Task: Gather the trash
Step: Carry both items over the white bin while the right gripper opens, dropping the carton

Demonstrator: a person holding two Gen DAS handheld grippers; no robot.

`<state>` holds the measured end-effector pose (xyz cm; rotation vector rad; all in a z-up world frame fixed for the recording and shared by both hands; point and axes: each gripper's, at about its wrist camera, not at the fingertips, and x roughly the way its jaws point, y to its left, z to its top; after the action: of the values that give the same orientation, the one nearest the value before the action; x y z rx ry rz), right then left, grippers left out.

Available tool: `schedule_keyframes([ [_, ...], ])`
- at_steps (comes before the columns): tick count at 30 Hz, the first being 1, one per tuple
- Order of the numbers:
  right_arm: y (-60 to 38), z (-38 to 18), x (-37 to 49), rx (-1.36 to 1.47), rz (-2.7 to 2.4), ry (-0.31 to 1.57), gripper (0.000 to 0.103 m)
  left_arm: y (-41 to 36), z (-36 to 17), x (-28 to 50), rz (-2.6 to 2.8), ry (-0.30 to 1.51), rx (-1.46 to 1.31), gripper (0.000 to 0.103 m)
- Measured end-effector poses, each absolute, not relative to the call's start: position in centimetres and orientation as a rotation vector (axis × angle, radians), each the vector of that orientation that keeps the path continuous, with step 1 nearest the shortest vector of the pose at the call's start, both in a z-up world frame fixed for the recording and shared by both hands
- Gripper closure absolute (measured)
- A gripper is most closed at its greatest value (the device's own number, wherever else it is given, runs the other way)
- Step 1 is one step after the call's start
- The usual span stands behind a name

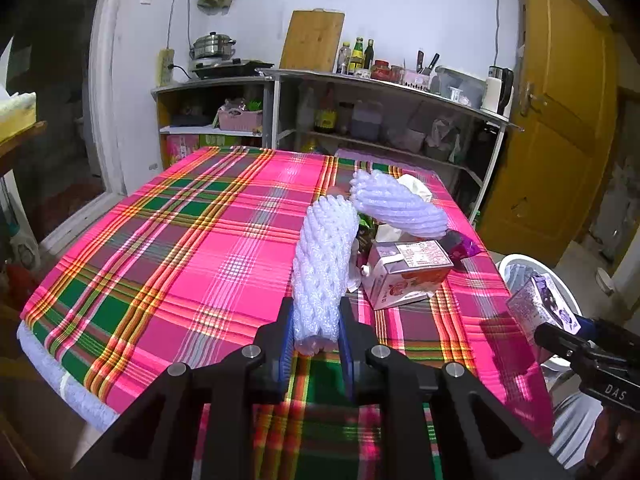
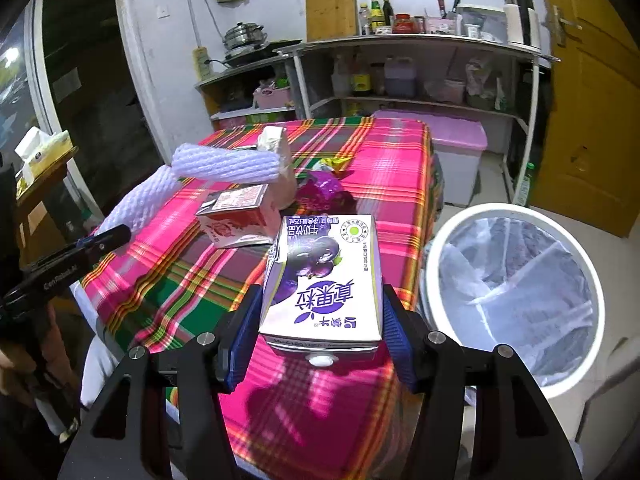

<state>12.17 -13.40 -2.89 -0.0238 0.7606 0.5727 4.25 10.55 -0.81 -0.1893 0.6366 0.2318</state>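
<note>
My left gripper [image 1: 316,340] is shut on the near end of a white foam net sleeve [image 1: 324,264], which sticks out forward over the plaid tablecloth [image 1: 180,240]. My right gripper [image 2: 320,320] is shut on a purple milk carton [image 2: 324,280], its blue pads [image 2: 244,332] against both sides. The carton hangs over the table's right edge, next to a white bin [image 2: 516,292] lined with a clear bag. On the table lie a second foam net sleeve [image 1: 400,204], a pink carton [image 1: 404,272] and a purple wrapper [image 1: 462,244].
A crumpled pale bag [image 2: 280,160] sits behind the pink carton. Metal kitchen shelves [image 1: 384,92] with bottles and a kettle line the back wall. A pink-lidded storage box [image 2: 452,136] stands beyond the table. A yellow door [image 1: 560,120] is at the right.
</note>
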Motion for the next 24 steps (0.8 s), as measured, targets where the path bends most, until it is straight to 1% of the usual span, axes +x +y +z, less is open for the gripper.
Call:
schedule_keyframes([
  [7,-15.1,-2.3,11.8,0.001,0.545,0.747,0.045,11.1,-0.1,3.3,0.267,0.622,-0.199,0.083],
  [12,-16.3,-1.8,11.7,0.015,0.522,0.729,0.045,9.8,1.0,3.0,0.226,0.599,-0.184,0.083],
  [24,-20.4,-1.5,12.1,0.049,0.414,0.716,0.045,2.1,1.9,5.6,-0.006,0.608,-0.119,0.083],
])
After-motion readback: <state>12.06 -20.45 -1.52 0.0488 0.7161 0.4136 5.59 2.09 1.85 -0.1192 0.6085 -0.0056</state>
